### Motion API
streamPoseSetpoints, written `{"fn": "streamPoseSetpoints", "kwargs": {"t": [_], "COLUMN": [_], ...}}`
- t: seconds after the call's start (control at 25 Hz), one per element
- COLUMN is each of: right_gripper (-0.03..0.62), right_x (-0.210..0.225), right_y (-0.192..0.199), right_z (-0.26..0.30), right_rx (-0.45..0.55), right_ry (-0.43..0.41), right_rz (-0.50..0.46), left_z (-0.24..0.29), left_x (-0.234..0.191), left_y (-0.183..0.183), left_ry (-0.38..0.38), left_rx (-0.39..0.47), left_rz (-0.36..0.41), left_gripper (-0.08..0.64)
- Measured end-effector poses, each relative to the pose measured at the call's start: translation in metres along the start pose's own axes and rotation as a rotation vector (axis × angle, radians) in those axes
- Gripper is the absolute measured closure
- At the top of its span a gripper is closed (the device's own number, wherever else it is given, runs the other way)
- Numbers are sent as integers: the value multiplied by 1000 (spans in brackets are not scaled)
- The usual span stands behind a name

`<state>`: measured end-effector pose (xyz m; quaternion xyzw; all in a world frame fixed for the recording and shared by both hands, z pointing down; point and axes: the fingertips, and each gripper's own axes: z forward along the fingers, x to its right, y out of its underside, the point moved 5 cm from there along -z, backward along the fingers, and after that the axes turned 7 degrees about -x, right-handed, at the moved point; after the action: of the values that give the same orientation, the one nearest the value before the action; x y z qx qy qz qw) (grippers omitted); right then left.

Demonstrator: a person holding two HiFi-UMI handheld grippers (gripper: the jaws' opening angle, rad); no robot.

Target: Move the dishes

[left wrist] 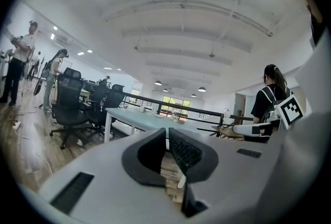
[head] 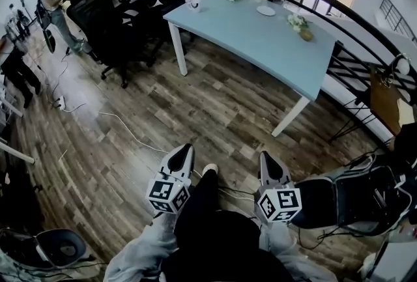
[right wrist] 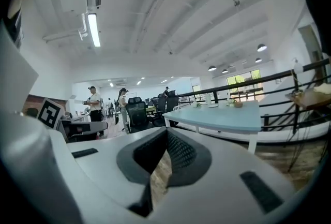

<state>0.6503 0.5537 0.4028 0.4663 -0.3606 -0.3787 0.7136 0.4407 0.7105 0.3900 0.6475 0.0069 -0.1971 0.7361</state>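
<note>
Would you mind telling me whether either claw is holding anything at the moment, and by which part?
Nothing is held: the left claw and the right claw are both shut with nothing between their jaws.

I see two dishes on the light-blue tabletop (head: 260, 46). A white plate (head: 266, 10) lies flat near the far edge. A small white dish (head: 194, 6) sits at the left corner, well apart.
</note>
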Motion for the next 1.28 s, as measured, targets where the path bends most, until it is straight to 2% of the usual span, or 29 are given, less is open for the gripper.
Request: {"fn": "streamPoseSetpoints", "kwargs": {"t": [0.28,0.8,1.28], "right_gripper": [584,584,584], "right_x": [28,67,76], "right_y": [-26,-92,-121], "right_z": [66,187,274], "right_rx": [-14,-23,8], "right_ry": [-10,28,60], "right_rz": [25,43,55], "left_z": [70,187,257], "left_x": [-25,-92,-158], "left_y": [-25,-73,-96], "left_ry": [1,10,30], "left_rx": [-10,-26,-25], "left_rz": [3,12,36], "left_gripper": [529,529,529]}}
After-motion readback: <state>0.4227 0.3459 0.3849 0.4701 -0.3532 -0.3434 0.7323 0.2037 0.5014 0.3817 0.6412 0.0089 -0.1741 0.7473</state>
